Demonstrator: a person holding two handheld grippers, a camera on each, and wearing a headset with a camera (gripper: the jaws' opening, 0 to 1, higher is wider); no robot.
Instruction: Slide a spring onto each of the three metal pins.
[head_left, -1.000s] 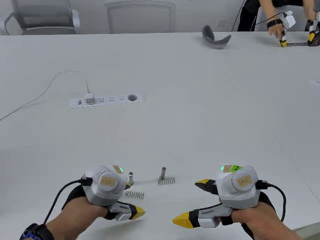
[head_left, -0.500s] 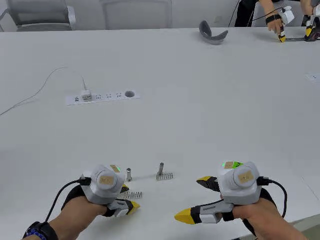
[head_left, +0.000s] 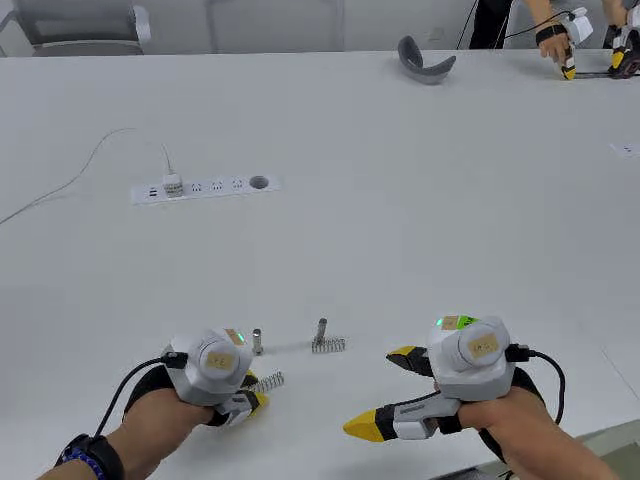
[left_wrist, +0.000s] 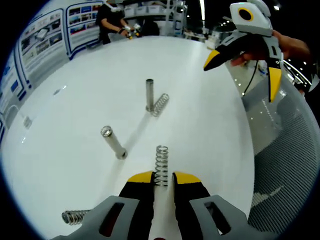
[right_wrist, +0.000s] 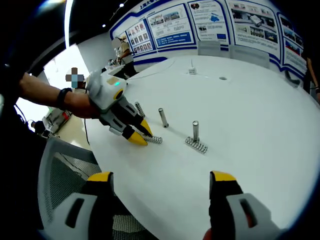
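The left gripper (left_wrist: 161, 179) has its jaws pinched on a spring (left_wrist: 161, 160) at the bottom centre of its view. Above it stand a near pin (left_wrist: 113, 141) and a far pin (left_wrist: 149, 94), with a second spring (left_wrist: 160, 104) at the far pin's foot. The right gripper (right_wrist: 162, 182) gapes wide, empty.

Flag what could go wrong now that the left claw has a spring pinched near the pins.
1. The left claw grips the spring by one end only; its free length may bend or pop out when pressed onto a pin.
2. The nearest pin looks freestanding; an off-centre push could topple it, and the open right claw is not steadying it.
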